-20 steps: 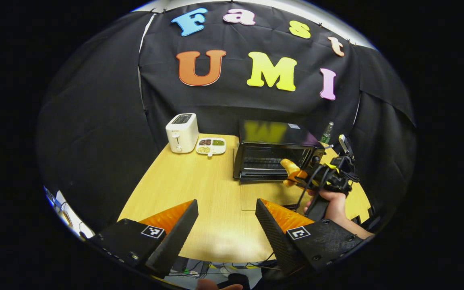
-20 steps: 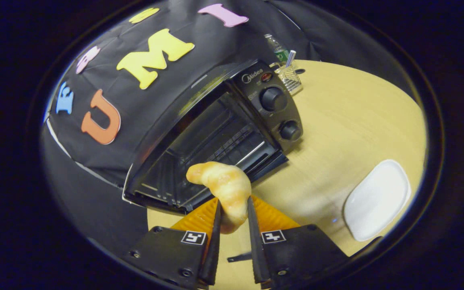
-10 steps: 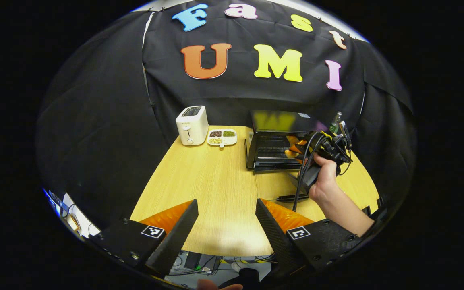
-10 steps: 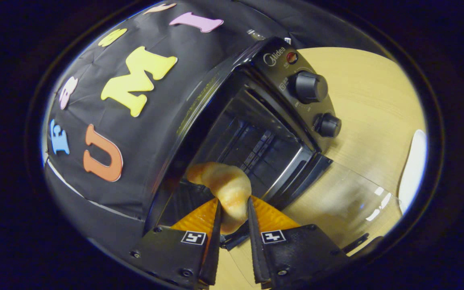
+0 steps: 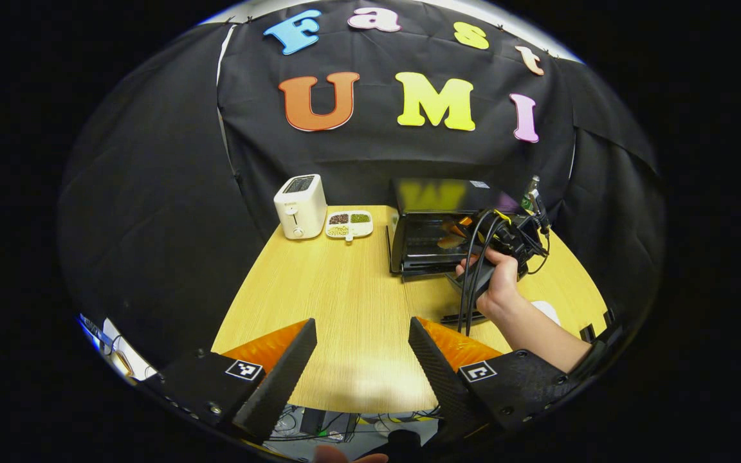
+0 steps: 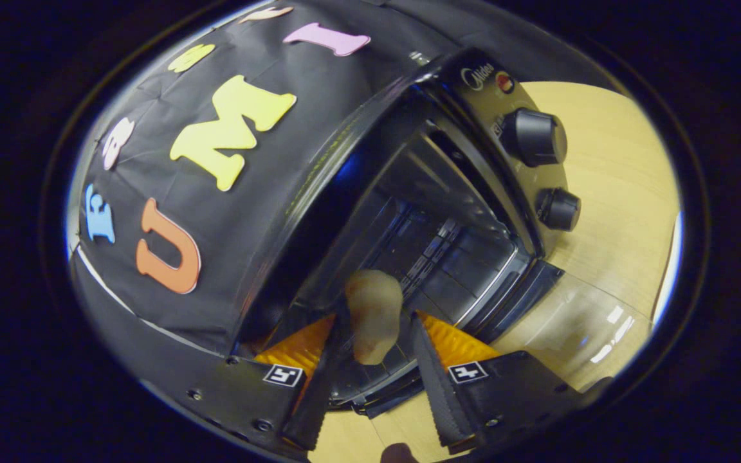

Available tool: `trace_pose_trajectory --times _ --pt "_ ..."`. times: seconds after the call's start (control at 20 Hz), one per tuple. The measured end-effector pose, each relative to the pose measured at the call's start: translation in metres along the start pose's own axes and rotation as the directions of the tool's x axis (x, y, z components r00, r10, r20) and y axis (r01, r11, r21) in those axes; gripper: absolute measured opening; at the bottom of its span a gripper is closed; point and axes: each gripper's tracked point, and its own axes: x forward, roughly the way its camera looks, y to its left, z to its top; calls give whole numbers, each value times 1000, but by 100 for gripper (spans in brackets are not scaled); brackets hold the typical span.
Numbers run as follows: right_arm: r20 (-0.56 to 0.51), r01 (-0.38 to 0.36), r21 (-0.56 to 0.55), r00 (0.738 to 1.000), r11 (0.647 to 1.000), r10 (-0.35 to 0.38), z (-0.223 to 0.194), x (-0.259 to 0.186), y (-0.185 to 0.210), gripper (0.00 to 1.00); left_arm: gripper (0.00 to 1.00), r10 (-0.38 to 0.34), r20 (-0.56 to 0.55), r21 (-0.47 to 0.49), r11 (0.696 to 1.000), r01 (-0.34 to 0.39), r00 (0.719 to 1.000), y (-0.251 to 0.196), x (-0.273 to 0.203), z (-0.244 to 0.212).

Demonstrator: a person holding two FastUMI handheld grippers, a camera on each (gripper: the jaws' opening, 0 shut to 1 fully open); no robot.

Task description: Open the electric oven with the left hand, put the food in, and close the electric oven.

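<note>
I am viewing the wooden table [image 5: 319,302] through the left gripper view, working from left to right. A white toaster [image 5: 300,206] is standing at the far left, with a divided snack tray [image 5: 349,225] just beside it. The left gripper [image 5: 361,357] is hovering over the near table edge with its fingers spread and gripping nothing. Further right, the black electric oven [image 5: 438,222] is sitting with its door folded down. A hand [image 5: 498,283] is pushing the right gripper [image 6: 370,366] into the oven mouth. In the right gripper view, the bread roll [image 6: 374,315] is lying between the parted fingers inside the oven cavity; I cannot tell whether either finger is touching it. Two control knobs [image 6: 538,136] are showing at the right.
</note>
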Motion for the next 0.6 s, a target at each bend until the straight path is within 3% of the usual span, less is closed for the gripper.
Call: trace_pose_trajectory --times 0.2,0.6 --pt "-10 11 -118 1000 993 -12 -5 -20 -8 82 95 -21 6 -17 1000 21 1000 -10 0 0" --pt "-80 20 -240 996 971 -40 -30 -119 -45 91 95 -71 31 -77 994 73 997 -38 0 -2"
